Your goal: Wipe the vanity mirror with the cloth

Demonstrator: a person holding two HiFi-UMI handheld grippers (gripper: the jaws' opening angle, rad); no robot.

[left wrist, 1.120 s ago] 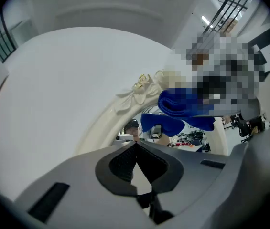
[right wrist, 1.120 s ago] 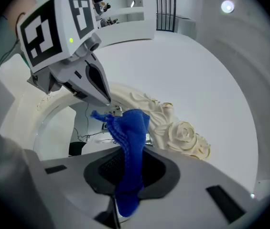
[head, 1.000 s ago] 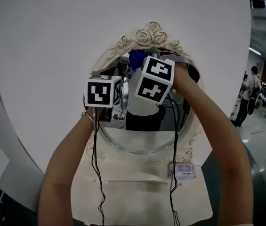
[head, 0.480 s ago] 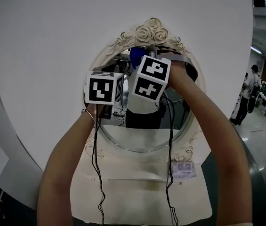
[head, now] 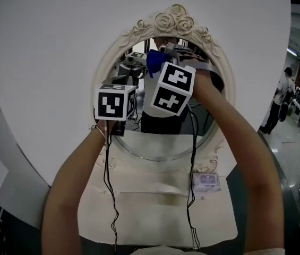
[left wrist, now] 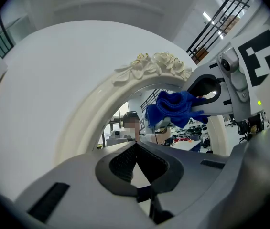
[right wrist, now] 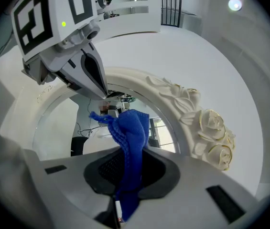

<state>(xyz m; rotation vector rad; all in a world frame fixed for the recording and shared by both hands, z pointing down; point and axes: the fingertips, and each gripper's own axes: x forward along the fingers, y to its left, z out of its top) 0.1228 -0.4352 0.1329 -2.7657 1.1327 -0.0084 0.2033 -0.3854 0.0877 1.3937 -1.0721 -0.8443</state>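
Blue knitted cloth [right wrist: 131, 136] is hanging pinched in the right gripper [right wrist: 126, 162], whose jaws are clamping shut on it. The gripper is holding it at the top of the vanity mirror [head: 163, 138], just under the rose crest [head: 173, 19]. Over the last second the crest has been climbing in the head view while the gripper is keeping its place. So the cloth seems to be sliding down the glass, and the wipe is probably only starting, with most of the glass below still to cover. The left gripper [left wrist: 135, 148] is hovering beside it at the mirror's left edge, jaws together on nothing. No container is showing any contents. Only a small pale packet [head: 207, 182] is lying on the cream base [head: 155, 209].
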